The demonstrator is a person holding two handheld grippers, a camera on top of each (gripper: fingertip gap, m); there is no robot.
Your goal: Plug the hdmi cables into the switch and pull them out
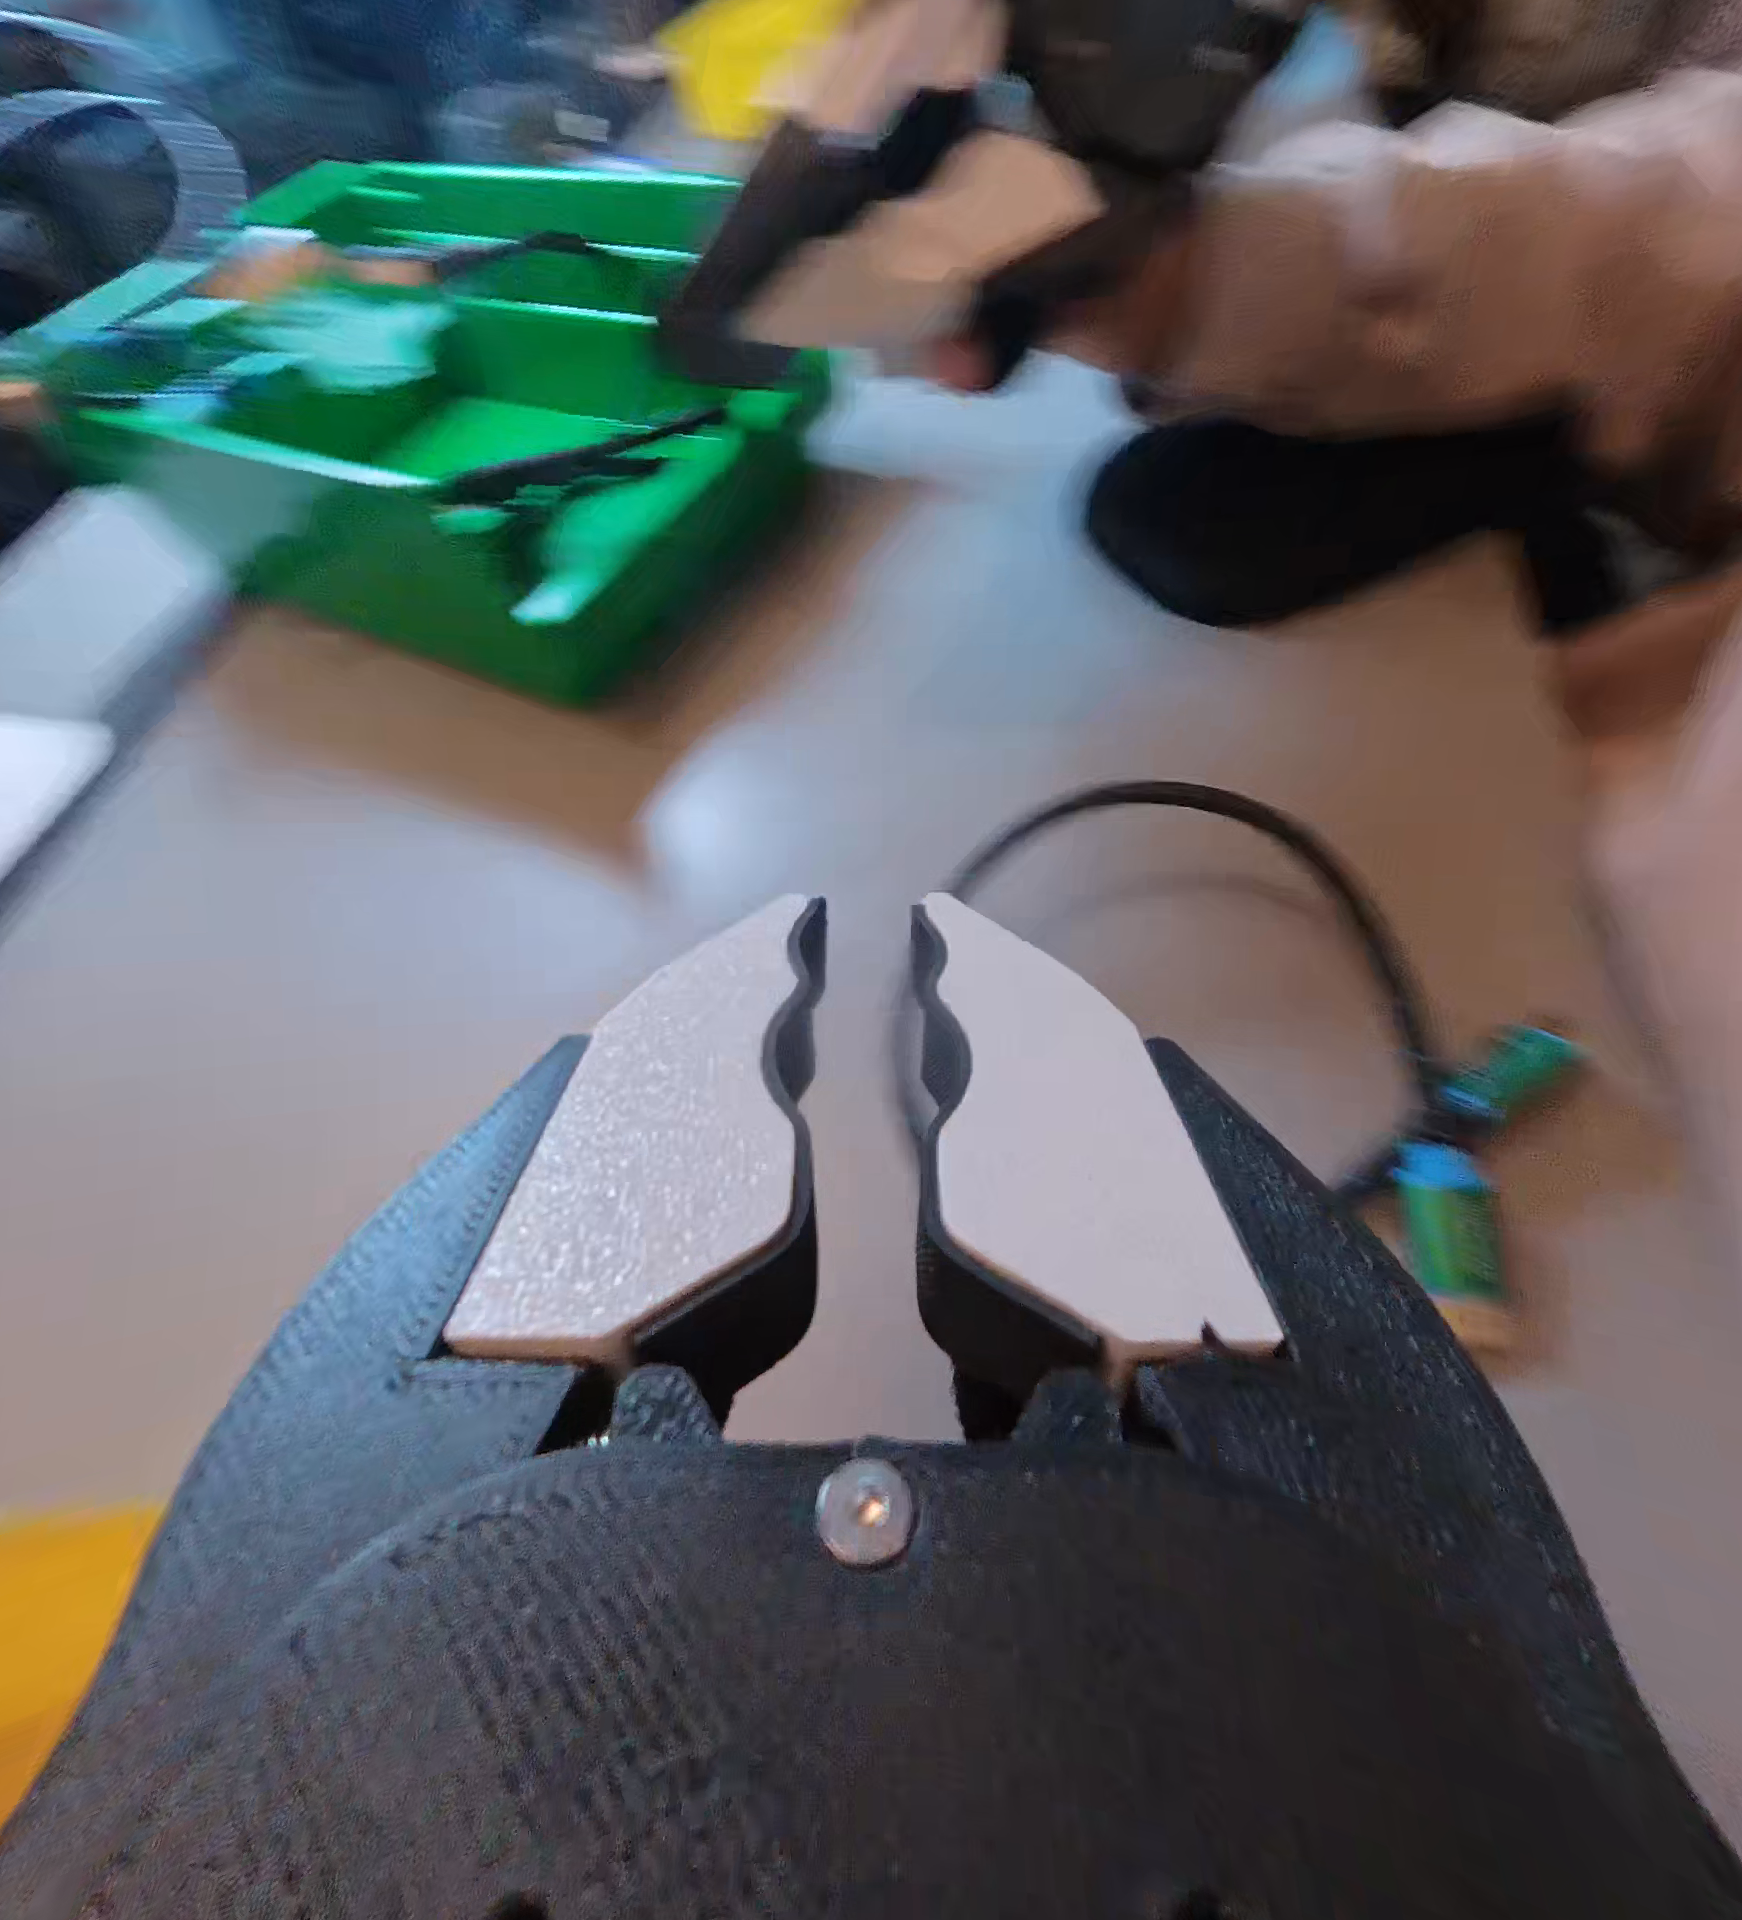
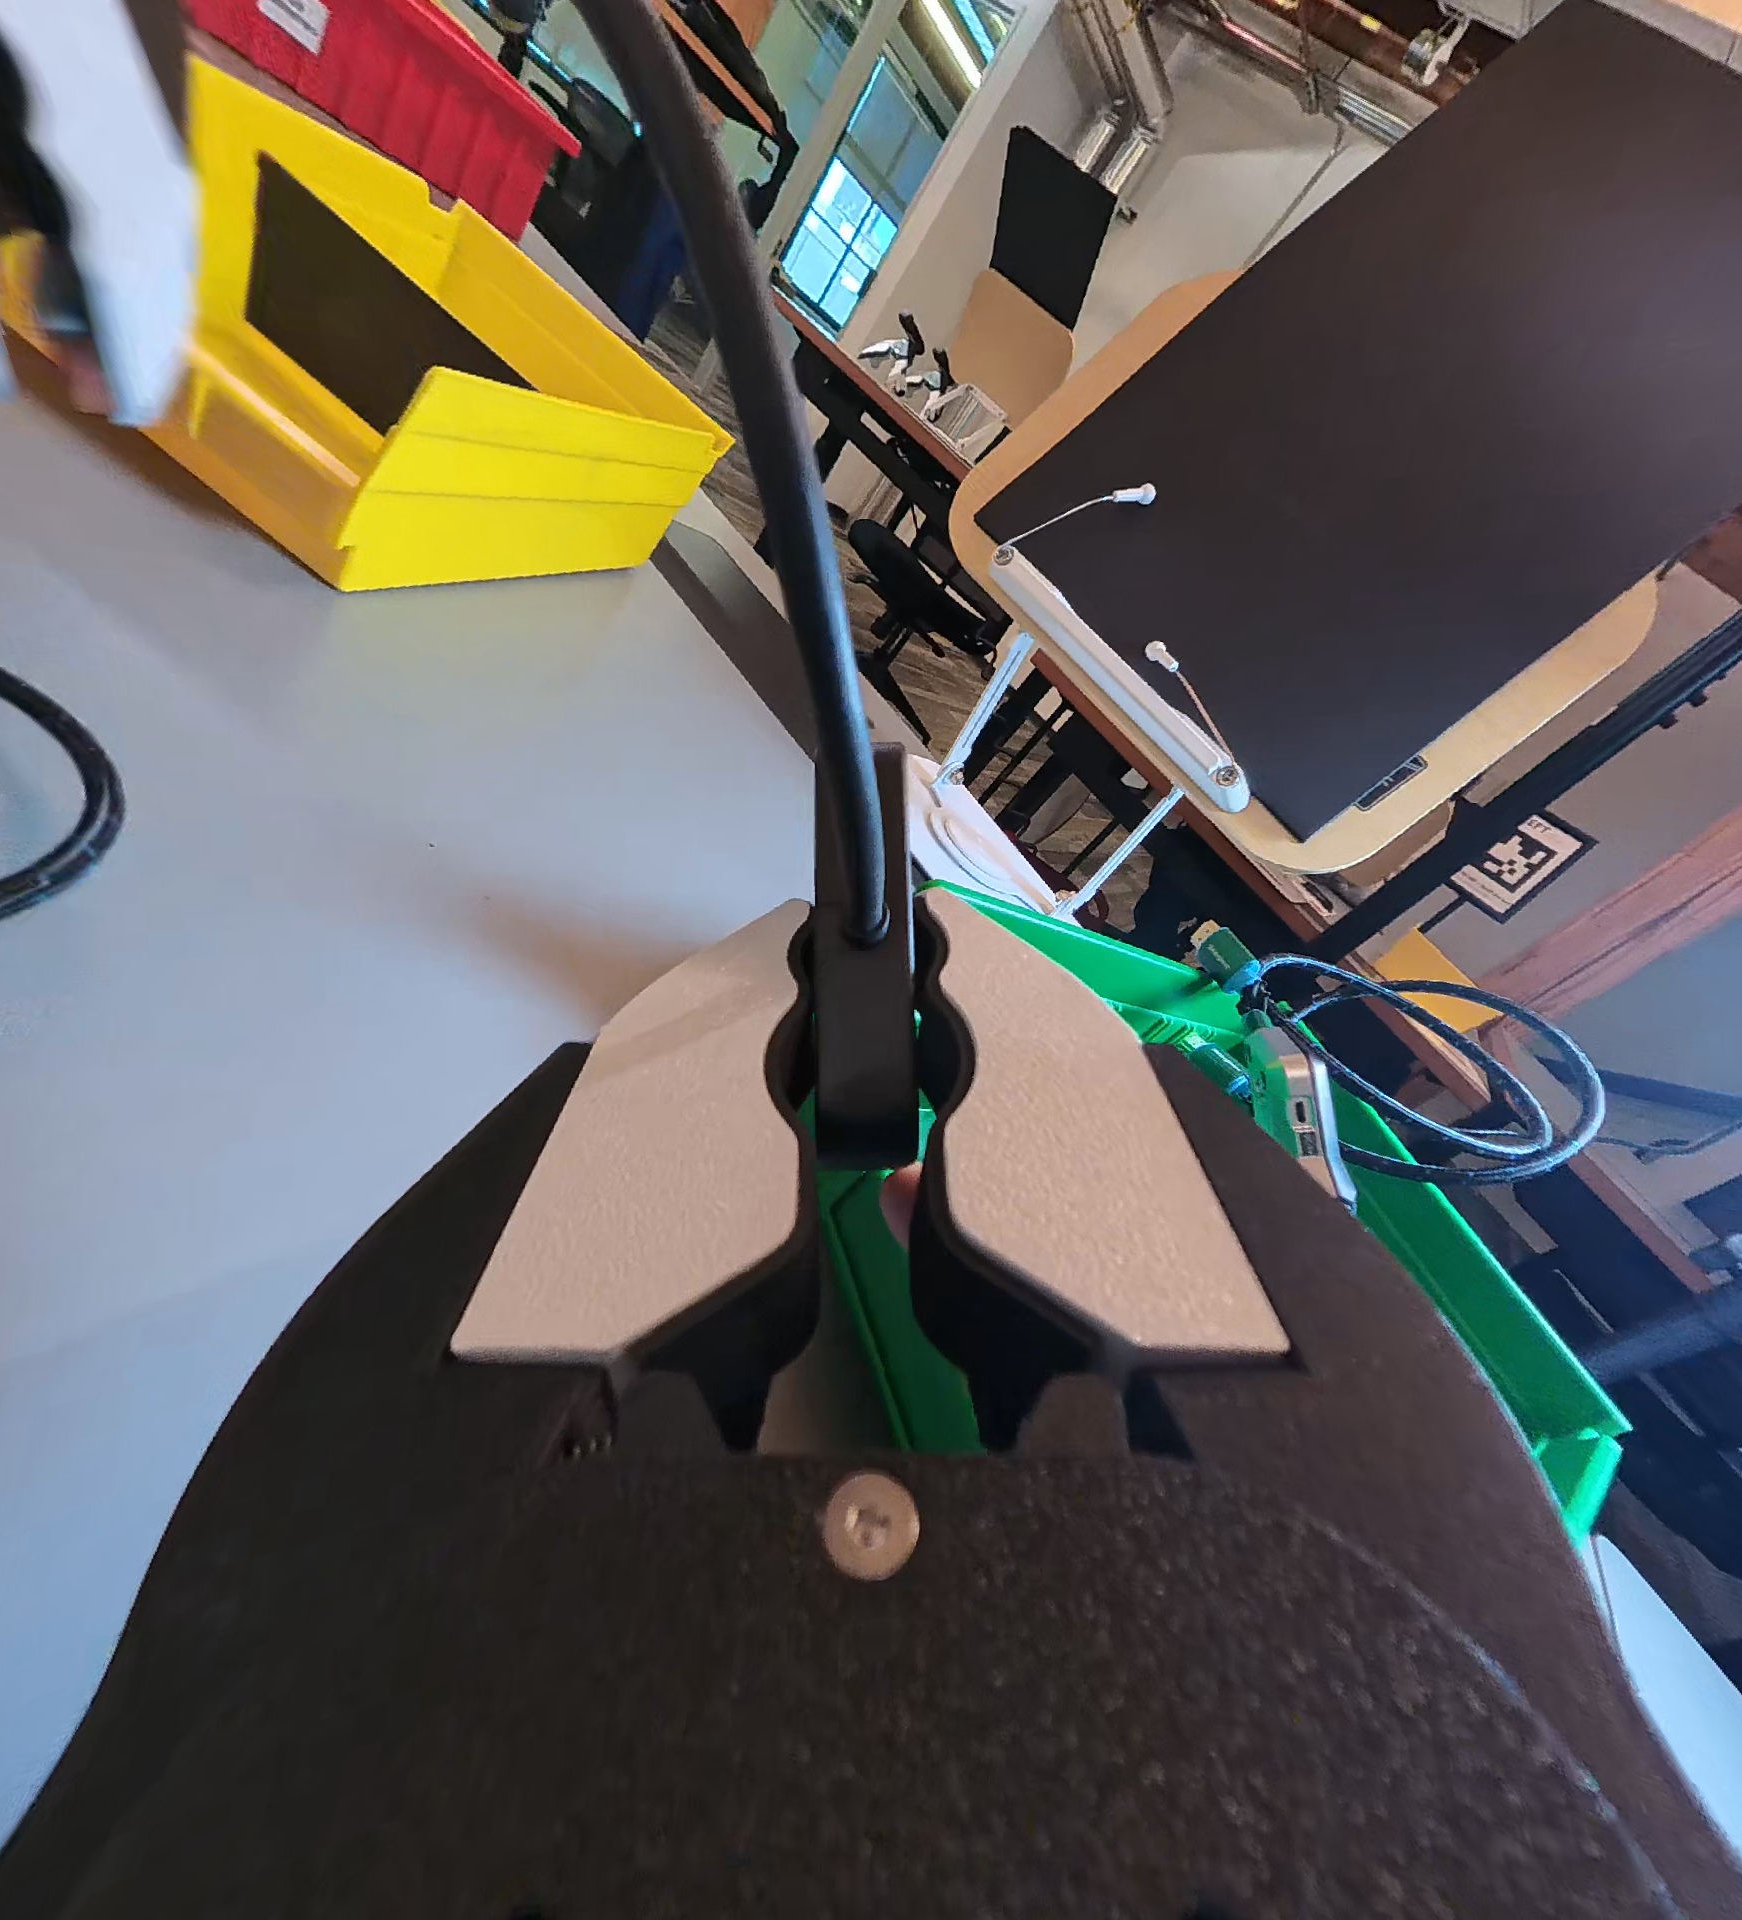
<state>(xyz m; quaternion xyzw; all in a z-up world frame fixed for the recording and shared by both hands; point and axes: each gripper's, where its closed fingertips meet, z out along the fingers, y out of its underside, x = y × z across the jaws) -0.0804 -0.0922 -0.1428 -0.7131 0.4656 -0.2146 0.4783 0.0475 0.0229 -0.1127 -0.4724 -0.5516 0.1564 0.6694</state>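
Note:
My right gripper (image 2: 864,925) is shut on a black HDMI plug (image 2: 862,1049). Its thick black cable (image 2: 742,312) arcs up and out of the top of the view. Below it is a green bin (image 2: 1449,1278) holding a small silver switch (image 2: 1308,1112), a green-ended plug (image 2: 1225,945) and a looped braided cable (image 2: 1469,1081). My left gripper (image 1: 869,914) hangs over the table with its jaws narrowly apart and nothing between them. To its right a short black cable (image 1: 1366,935) with green plugs (image 1: 1449,1236) lies on the table. The left wrist view is motion-blurred.
A yellow bin (image 2: 493,457) and a red bin (image 2: 399,94) stand at the table's far side. A black cable loop (image 2: 67,810) lies at the left. The left wrist view shows the green bin (image 1: 493,499) far left and a hand (image 1: 1469,312) holding the other gripper (image 1: 846,270). There is about 20 cm between the tips of the two grippers.

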